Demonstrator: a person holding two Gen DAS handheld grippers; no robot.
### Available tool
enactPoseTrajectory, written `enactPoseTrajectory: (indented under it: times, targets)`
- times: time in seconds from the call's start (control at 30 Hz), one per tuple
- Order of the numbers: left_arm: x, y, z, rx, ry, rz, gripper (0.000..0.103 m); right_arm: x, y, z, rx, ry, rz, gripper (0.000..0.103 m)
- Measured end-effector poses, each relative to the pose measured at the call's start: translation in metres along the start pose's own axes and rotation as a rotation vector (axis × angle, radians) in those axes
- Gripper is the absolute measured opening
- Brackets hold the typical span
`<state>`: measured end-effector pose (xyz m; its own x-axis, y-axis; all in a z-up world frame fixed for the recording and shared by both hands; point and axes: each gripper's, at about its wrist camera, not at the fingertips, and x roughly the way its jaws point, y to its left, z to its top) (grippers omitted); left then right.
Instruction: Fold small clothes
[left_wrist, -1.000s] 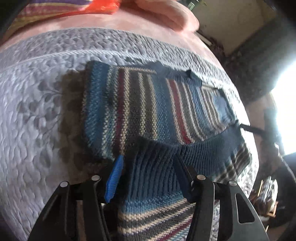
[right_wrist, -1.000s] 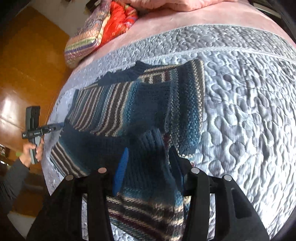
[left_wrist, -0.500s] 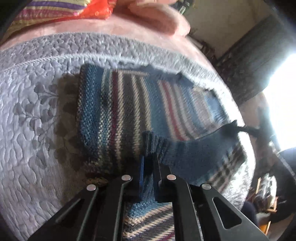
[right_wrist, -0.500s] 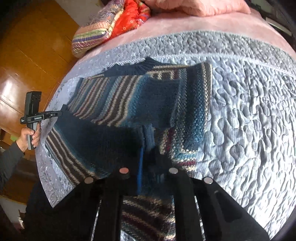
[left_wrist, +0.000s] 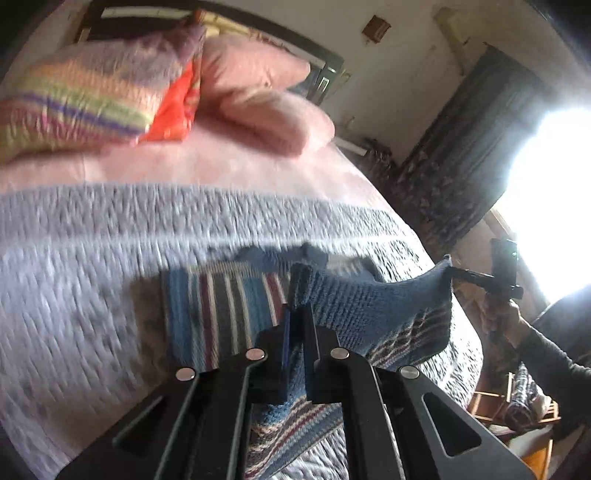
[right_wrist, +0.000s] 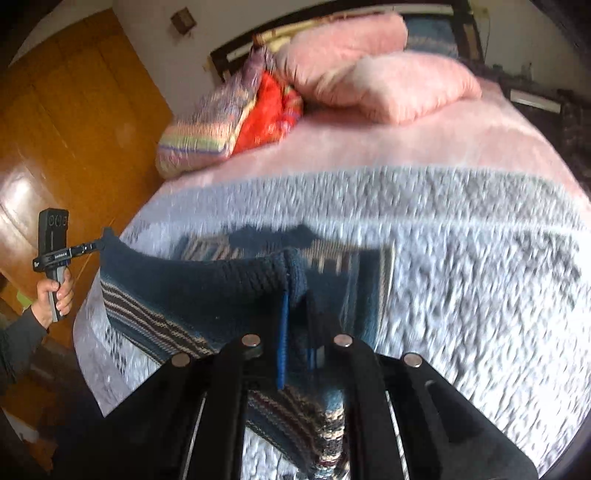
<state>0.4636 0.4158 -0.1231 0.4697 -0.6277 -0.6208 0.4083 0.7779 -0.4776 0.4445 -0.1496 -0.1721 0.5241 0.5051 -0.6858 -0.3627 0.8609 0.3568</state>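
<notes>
A blue knitted sweater (left_wrist: 221, 306) with cream, maroon and dark stripes lies on the grey quilted bedspread (left_wrist: 74, 258). Its dark-blue ribbed hem is raised off the bed and stretched between both grippers. In the left wrist view my left gripper (left_wrist: 295, 321) is shut on one end of the hem. The right gripper (left_wrist: 461, 273) pinches the other corner at the far right, held by a hand in a dark sleeve. In the right wrist view my right gripper (right_wrist: 295, 306) is shut on the hem of the sweater (right_wrist: 166, 280). The left gripper (right_wrist: 88, 247) holds the far corner.
Pink pillows (left_wrist: 266, 110), a striped folded blanket (left_wrist: 85, 107) and a red cloth (left_wrist: 173, 107) lie at the head of the bed. A wooden wardrobe (right_wrist: 74, 129) stands to one side. A bright window (left_wrist: 546, 199) with a dark curtain (left_wrist: 461, 166) is on the other.
Both grippers went from open to shut on the ribbed hem, then lifted it off the bed. Both views have tilted up toward the pillows.
</notes>
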Motion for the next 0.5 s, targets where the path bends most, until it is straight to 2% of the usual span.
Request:
enactPoseTrajectory:
  times: [0.17,0.3,0.37,0.5]
  targets:
    - [0.017,0.012,0.050,0.004,-0.011,0.047,0.005,0.013,-0.007,0.048,0.010,-0.019,-0.040,0.007]
    - [0.043,0.033,0.084,-0.030,-0.014,0.086,0.005,0.035,-0.020,0.081,0.043,-0.028,-0.070,0.007]
    - [0.059,0.043,0.094,-0.047,-0.004,0.110,0.005,0.054,-0.027,0.096,0.054,-0.018,-0.088,0.007]
    - [0.100,0.065,0.107,-0.083,0.041,0.168,0.005,0.096,-0.039,0.105,0.062,0.013,-0.141,0.007]
